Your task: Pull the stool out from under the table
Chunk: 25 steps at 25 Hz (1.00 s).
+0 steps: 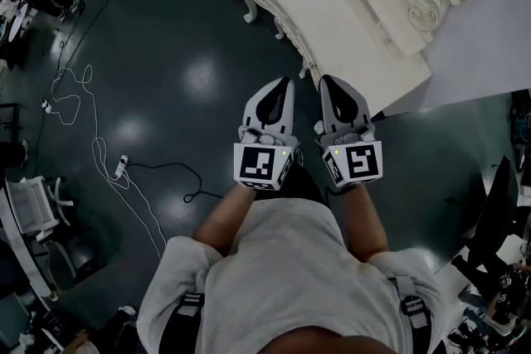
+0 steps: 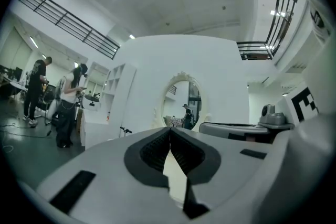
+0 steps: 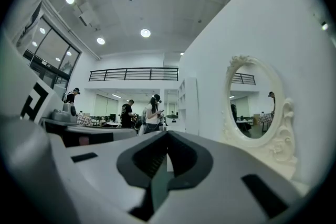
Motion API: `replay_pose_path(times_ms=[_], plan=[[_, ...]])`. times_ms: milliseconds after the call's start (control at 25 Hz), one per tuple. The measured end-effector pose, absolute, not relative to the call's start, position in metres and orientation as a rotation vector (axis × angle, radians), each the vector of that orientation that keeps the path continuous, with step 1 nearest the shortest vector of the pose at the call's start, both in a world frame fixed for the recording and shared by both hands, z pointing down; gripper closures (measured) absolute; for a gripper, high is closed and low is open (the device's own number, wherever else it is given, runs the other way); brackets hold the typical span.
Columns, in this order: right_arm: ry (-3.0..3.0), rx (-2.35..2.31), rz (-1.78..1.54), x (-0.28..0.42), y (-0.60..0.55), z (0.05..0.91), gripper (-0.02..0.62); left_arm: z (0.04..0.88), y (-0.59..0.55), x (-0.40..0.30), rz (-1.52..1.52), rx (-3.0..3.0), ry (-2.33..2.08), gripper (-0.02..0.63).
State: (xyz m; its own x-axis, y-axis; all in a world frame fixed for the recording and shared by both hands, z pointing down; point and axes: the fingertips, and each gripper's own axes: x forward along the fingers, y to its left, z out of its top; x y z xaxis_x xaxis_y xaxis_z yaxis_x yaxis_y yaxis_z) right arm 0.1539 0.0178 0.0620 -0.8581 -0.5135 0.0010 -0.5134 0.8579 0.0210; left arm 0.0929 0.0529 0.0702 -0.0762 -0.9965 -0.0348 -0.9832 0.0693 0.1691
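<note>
Head view: the left tool (image 1: 286,82) and right tool (image 1: 326,82) are side by side, pointing at the carved front edge of the white desk (image 1: 332,8). The desk's long axis runs from upper left to lower right. The right tool is nearer, its tip almost at the edge. The stool is not visible, so it is presumably underneath, ahead of and below both tools.

Left gripper view: the jaws are pressed together on nothing, aimed at the oval mirror (image 2: 181,105).

Right gripper view: these jaws are likewise closed and empty, with the mirror to the right.

No brand or label is legible, only the square markers.
</note>
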Motion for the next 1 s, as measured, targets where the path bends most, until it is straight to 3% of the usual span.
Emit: replay_pose_path(times_ms=[520, 1000], plan=[[-3.005, 0.738, 0.047, 0.125, -0.056, 0.09, 0.581, 0.097, -0.013, 0.053, -0.162, 1.956, -2.275, 0.6], [-2.928, 0.812, 0.086, -0.024, -0.06, 0.105, 0.581, 0.109, -0.027, -0.092, -0.142, 2.068, -2.131, 0.6]])
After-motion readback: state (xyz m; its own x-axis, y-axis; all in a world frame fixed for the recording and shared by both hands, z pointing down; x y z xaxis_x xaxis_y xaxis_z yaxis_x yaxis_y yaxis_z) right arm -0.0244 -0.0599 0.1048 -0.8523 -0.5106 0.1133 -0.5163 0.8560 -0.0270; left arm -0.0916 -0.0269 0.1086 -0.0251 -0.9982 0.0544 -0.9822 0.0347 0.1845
